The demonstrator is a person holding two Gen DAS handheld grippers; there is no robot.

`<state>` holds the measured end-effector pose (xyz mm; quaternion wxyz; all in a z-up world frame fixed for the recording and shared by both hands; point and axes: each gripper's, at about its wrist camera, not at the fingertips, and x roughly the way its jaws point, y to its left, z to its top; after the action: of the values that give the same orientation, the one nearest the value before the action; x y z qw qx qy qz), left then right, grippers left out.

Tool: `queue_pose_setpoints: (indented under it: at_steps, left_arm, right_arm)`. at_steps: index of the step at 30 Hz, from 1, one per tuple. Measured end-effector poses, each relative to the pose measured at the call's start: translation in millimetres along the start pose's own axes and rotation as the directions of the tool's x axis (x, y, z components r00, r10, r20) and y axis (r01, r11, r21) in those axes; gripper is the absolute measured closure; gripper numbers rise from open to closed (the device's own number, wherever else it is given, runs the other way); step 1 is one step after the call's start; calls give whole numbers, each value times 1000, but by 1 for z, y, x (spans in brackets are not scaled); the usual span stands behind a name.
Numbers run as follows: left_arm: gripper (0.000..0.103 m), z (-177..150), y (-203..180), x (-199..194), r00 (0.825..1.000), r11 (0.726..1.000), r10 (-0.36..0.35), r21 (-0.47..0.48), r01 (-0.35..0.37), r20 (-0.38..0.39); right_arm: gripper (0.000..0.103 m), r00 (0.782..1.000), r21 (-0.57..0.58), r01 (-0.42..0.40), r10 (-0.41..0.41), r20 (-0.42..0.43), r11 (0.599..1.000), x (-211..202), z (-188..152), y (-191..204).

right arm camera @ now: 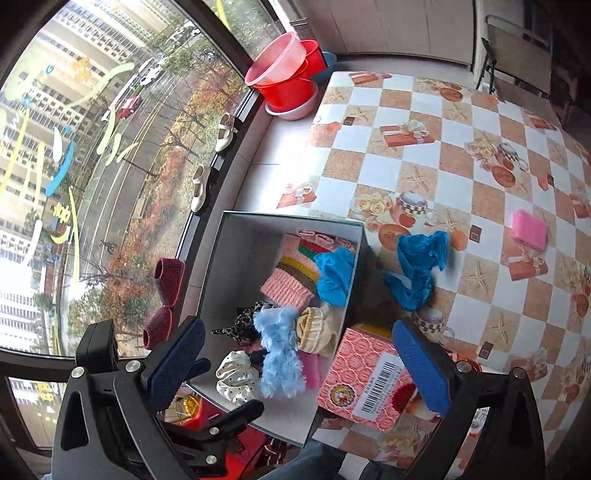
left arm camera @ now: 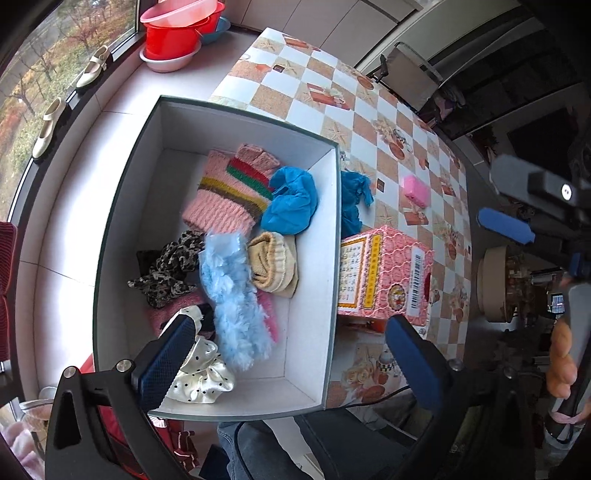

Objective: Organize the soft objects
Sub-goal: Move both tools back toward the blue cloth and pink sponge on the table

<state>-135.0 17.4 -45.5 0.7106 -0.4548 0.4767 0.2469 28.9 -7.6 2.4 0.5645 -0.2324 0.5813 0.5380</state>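
A white open box [left arm camera: 310, 266] [right arm camera: 221, 266] at the table's left edge holds soft things: a pink striped knit [left arm camera: 229, 192] [right arm camera: 291, 273], a blue crumpled cover [left arm camera: 291, 201] [right arm camera: 334, 277], a light blue fluffy piece [left arm camera: 232, 291] [right arm camera: 279, 347], a beige sock [left arm camera: 275, 264] [right arm camera: 314, 328], a leopard scrunchie [left arm camera: 170, 266] and a white dotted scrunchie [left arm camera: 201, 373] [right arm camera: 236, 376]. A second blue cover [left arm camera: 352, 199] [right arm camera: 417, 269] lies on the table beside the box. A pink sponge [left arm camera: 416, 190] [right arm camera: 529, 229] lies further right. My left gripper [left arm camera: 291, 365] is open above the box. My right gripper [right arm camera: 299, 369] is open and empty.
A pink patterned carton [left arm camera: 384, 273] [right arm camera: 365, 380] stands right of the box. Stacked red and pink basins [left arm camera: 177, 33] [right arm camera: 288, 74] sit on the window ledge, with cream shoes [left arm camera: 92, 68] [right arm camera: 225, 133]. The checkered tablecloth [left arm camera: 332, 85] [right arm camera: 461, 166] covers the table.
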Motion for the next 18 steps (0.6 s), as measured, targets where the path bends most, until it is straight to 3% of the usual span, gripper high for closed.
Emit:
queue_pose_setpoints:
  at_steps: [6,10,14,18]
  left_arm:
    - [0,12,-31,7,1000,999,3,53,-2,-31]
    - [0,17,-49,19,998,998,-4,64,8,-69]
    - [0,25,-71,24,996,996,4,88,3,-84]
    - [0,43,-96,25,995,996,-10,83,18,-95]
  right_arm:
    - [0,999,160,11,-17,39,987,-36,-19,-67]
    - [0,986,377,97,-140,90,921,-59,-37,-145]
    - [0,985,551,154,-170,-22,820,-46,-64,-222]
    - [0,978,551,209,-165,-129,808,-18,-82,-257]
